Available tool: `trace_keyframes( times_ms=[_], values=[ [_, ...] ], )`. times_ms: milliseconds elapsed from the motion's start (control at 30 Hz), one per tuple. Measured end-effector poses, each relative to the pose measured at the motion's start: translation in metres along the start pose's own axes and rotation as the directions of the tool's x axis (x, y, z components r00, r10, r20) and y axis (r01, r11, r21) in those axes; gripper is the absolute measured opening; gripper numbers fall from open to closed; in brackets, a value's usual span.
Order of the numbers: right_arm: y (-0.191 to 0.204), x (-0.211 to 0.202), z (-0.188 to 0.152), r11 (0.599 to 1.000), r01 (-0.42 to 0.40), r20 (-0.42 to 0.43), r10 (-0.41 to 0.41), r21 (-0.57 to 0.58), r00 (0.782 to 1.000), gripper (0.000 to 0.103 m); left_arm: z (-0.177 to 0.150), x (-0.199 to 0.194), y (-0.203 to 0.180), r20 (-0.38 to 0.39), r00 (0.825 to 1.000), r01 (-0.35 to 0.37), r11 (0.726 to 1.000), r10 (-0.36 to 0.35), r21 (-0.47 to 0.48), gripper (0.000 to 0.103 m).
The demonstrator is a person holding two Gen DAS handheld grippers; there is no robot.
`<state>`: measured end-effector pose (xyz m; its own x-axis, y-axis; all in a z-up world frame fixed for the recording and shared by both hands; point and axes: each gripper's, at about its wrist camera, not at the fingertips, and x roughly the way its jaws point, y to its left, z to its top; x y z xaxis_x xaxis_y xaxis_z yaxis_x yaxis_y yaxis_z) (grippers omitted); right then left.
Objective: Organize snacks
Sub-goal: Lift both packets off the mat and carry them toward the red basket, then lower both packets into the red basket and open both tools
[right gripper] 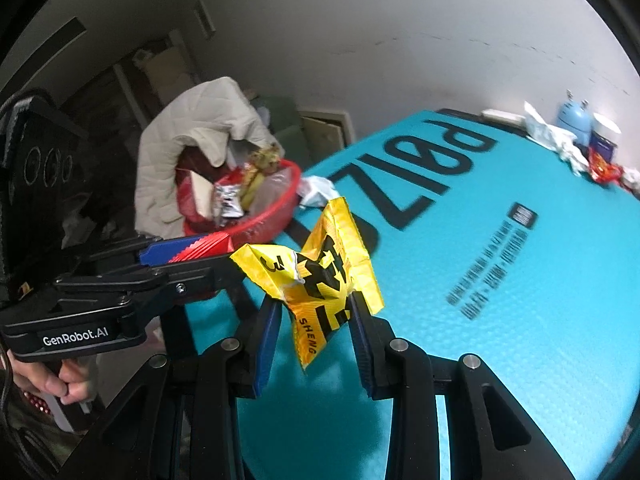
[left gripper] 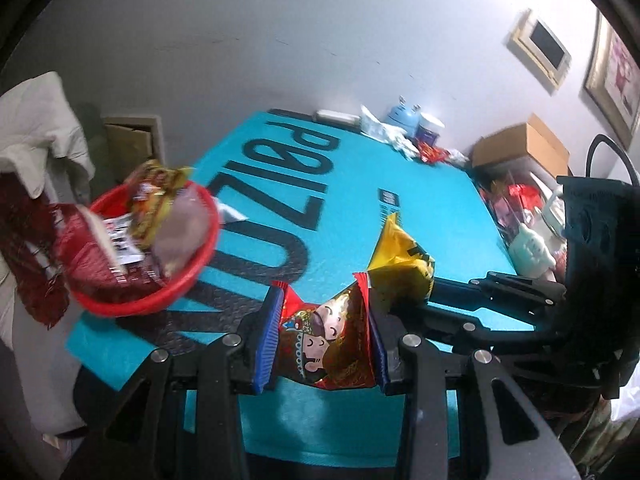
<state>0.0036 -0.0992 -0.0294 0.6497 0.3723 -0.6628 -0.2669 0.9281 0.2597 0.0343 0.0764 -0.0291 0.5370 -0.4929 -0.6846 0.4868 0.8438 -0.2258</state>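
Both tools were clenched on snack packets when I checked the feeds. My left tool (left gripper: 322, 344) pinched a red snack packet (left gripper: 326, 346) printed with cartoon figures, its blue pads pressing the packet's two crimped ends so the middle bulged between them. My right tool (right gripper: 316, 332) gripped a yellow snack packet (right gripper: 320, 276) low down by its crumpled lower part, with most of the packet standing free above the jaws. Each was closed only as far as its packet allowed, and neither packet touched the tabletop (right gripper: 520, 360).

Beyond them, the red basket (left gripper: 152, 304) sat at the left edge of the turquoise tabletop, already heaped with wrapped snacks that rose above its rim. I judged it the likely destination. Farther back, near the wall, I saw loose wrappers, a blue bottle (left gripper: 400, 114) and a jar.

My worries ran like this. Slippery foil held by a small pinch might slide out, the yellow packet especially, as so little of it was caught. With the two tools so close side by side, they might knock together over the basket. A packet dropped on that heap might roll off, or tip the basket from the table edge.
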Motion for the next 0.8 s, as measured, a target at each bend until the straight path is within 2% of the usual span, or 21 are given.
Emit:
trace_keyframes(
  times_ms=[333,600,800],
  values=[
    [0.036,0.019,0.035,0.993,-0.078,0.003,0.079,-0.087,0.997,0.034,0.011,-0.034,0.041,0.094,0.991,-0.085,0.994,0.091,-0.067,0.038],
    [0.056,0.040,0.067,0.981,-0.123,0.001,0.125,-0.148,0.992,0.034,0.029,-0.045,0.068,0.135,0.980,-0.135,0.987,0.146,-0.085,0.038],
    [0.064,0.054,0.091,0.974,-0.128,0.008,0.132,-0.187,0.991,0.034,0.048,-0.045,0.085,0.162,0.969,-0.175,0.981,0.186,-0.081,0.038]
  ],
)
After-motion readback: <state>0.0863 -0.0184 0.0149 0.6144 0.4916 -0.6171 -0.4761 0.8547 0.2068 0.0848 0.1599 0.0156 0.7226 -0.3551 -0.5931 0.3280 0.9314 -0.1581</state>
